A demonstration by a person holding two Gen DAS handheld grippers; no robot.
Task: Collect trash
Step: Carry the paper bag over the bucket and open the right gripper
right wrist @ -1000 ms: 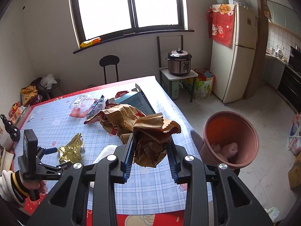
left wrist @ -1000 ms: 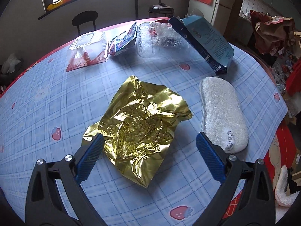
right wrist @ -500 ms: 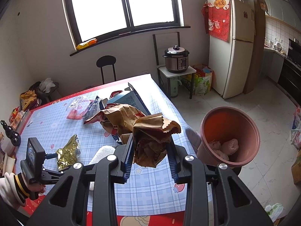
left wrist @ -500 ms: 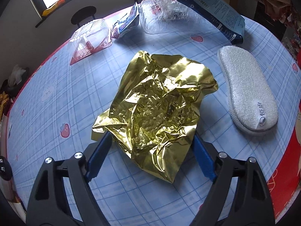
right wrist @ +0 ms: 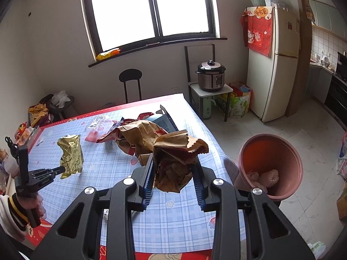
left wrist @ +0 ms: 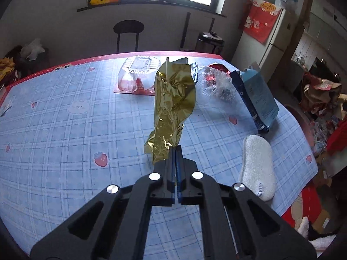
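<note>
With trash to be gathered for the bin (right wrist: 271,164) on the floor at the right, the left gripper (left wrist: 175,151), angled downward, is clamped on the gold wrapper (left wrist: 173,106) lifted clear of the surface (left wrist: 65,130), while the right gripper (right wrist: 173,173) pinches crumpled brown paper (right wrist: 177,153) near the bin.

Home kitchen-dining room: fridge (right wrist: 279,65), pressure cooker (right wrist: 210,75), tiled kitchen counter (right wrist: 325,62), tablecloth-covered dining table (right wrist: 173,212).
</note>
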